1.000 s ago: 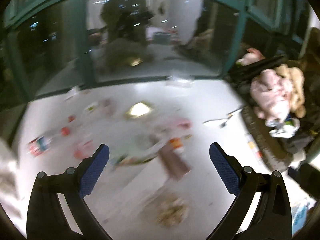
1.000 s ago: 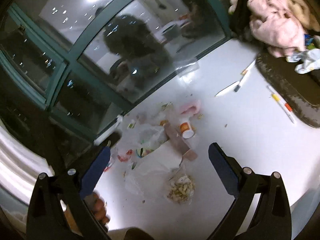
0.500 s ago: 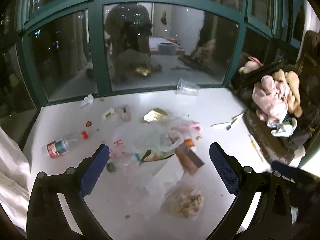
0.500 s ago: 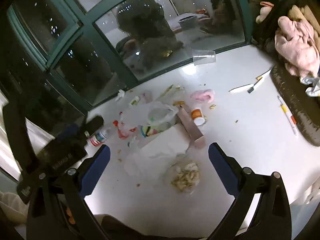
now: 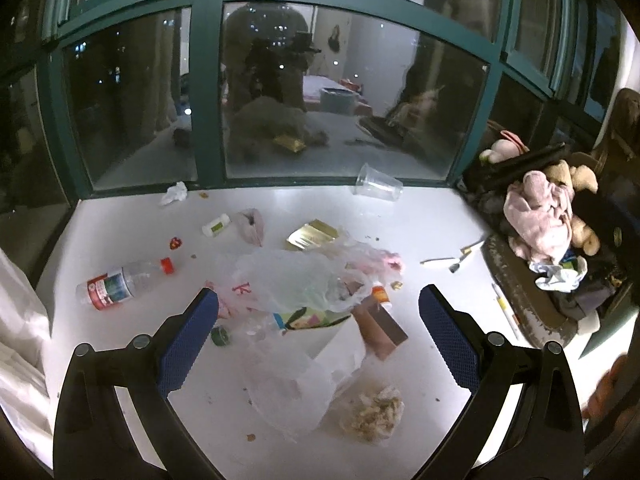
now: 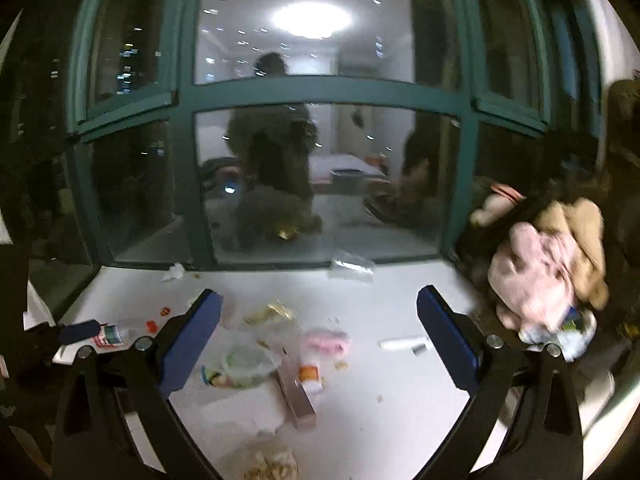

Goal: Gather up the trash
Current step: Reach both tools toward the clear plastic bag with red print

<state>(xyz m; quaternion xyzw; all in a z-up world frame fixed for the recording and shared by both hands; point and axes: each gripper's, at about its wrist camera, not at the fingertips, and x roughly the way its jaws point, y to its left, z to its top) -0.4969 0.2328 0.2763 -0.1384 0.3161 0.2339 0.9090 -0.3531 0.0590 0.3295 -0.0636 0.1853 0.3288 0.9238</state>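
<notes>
Trash lies scattered on a white sill (image 5: 420, 220) under a dark window. In the left wrist view I see a clear plastic bag (image 5: 304, 276), a plastic bottle (image 5: 120, 284) with a red cap, a brown box (image 5: 380, 328), a gold wrapper (image 5: 312, 234), a clear cup (image 5: 378, 188), a bag of scraps (image 5: 372, 408) and a crumpled tissue (image 5: 174, 194). My left gripper (image 5: 318, 340) hovers open above the pile, holding nothing. My right gripper (image 6: 318, 344) is also open and empty, above the brown box (image 6: 296, 396) and a pink wrapper (image 6: 326, 340).
A heap of soft toys and pink cloth (image 5: 544, 216) sits on a dark tray at the right. Pens (image 5: 506, 308) lie beside it. White fabric (image 5: 20, 340) hangs at the left edge. The green window frame (image 5: 208, 92) bounds the sill behind. The glass reflects a person.
Both cameras have swung and steadied. The left view has settled over the pile. The right view has tilted up toward the window, and the trash now sits lower in it.
</notes>
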